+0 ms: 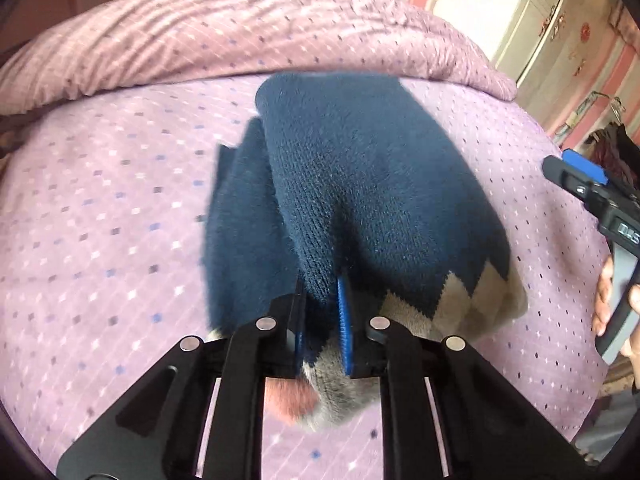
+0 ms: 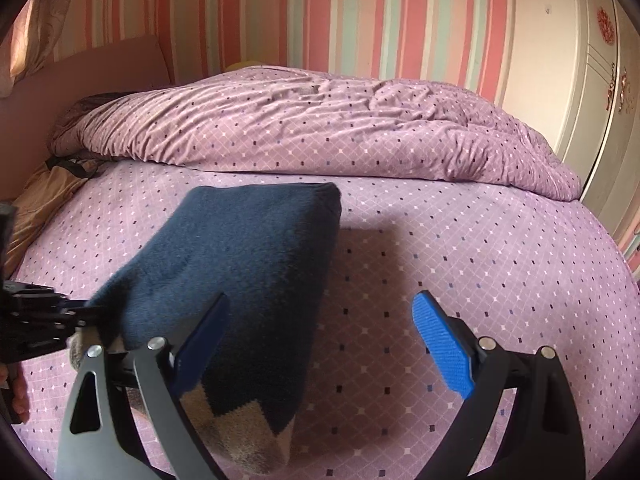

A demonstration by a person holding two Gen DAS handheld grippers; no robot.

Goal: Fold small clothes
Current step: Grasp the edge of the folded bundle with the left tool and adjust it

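Observation:
A navy knitted garment [image 1: 360, 184] with a beige zigzag band lies folded on the bed; in the right wrist view the garment [image 2: 240, 248] is lifted at its near left edge. My left gripper [image 1: 322, 292] is shut on that edge, a fold of navy knit pinched between its blue pads. It shows at the left edge of the right wrist view as the left gripper [image 2: 86, 314]. My right gripper [image 2: 322, 304] stands open above the sheet, nothing between its pads; its left finger [image 2: 200, 336] overlaps the garment's right side. The right gripper [image 1: 580, 184] also shows at the right edge.
The bed sheet [image 2: 440, 240] is lilac with small diamonds. A rumpled matching duvet [image 2: 320, 120] is bunched along the far side. A white wardrobe [image 2: 560, 80] stands at the right before a striped wall. A person's hand [image 1: 604, 300] holds the right gripper's handle.

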